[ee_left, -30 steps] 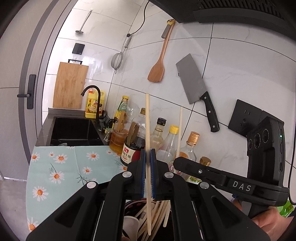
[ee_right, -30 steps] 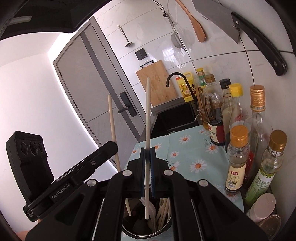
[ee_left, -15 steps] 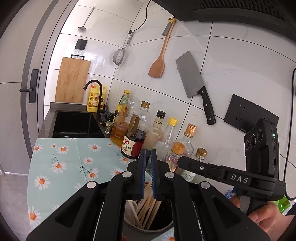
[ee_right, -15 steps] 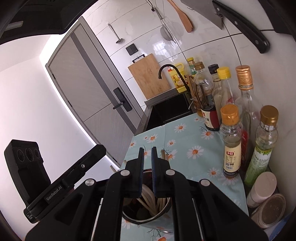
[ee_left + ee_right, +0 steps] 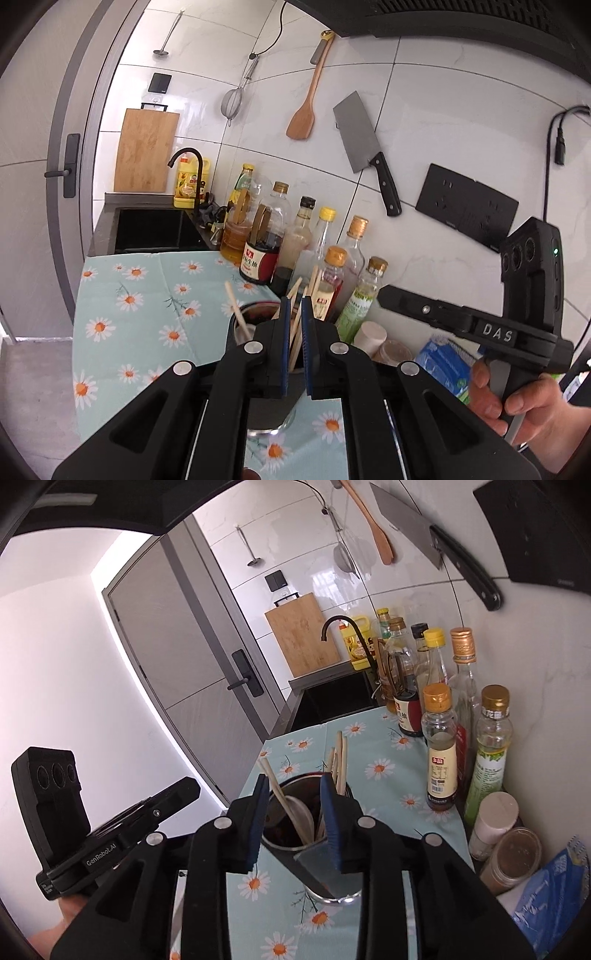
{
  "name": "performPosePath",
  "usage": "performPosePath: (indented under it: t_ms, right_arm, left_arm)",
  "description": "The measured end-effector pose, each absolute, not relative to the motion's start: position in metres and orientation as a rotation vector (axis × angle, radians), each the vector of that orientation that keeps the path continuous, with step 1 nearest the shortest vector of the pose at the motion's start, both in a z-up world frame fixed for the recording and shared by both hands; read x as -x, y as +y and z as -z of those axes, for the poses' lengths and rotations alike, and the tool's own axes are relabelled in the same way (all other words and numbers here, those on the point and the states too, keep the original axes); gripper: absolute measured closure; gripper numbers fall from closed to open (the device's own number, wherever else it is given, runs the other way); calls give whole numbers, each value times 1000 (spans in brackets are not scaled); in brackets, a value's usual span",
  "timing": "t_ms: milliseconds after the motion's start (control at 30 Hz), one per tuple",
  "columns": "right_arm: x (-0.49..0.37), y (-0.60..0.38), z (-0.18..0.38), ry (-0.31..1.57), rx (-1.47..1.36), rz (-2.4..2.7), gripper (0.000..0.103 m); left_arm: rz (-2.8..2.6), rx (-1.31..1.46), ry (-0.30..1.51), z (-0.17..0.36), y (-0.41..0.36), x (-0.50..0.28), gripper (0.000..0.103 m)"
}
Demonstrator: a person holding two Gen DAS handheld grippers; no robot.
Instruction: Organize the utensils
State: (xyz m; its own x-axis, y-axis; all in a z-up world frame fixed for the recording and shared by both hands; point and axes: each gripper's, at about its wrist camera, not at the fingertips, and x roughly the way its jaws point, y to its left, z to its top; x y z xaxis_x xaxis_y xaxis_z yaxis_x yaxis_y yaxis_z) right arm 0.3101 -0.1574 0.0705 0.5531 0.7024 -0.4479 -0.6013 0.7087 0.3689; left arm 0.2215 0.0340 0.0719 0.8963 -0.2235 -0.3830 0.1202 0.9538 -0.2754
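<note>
Both tongs empty above the utensil holder on the daisy cloth: right gripper spread wide and nearer, left gripper slightly parted, chopsticks standing near-upright in the holder just ahead.

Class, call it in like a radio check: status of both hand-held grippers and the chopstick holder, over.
Left hand-held gripper open a crack, empty. Right hand-held gripper open wide, empty, above the metal holder. Chopsticks standing in holder. Bottles beside it, not blocking.
</note>
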Motion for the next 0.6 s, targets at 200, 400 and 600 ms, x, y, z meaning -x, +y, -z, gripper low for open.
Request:
performPosePath:
  t_ms: [200,400,600]
  right_arm:
    - [-276,-174,-66,604,-133,-770,57]
    - [-244,-199,-63,601,-94,-770,48]
    - [-213,-222,-67,572,-33,-791,31]
  left_arm:
    - [138,210,453,-64,24,-180,95]
    - [127,190,476,-57,8,-139,61]
    - [70,162,480,-62,-14,-93,29]
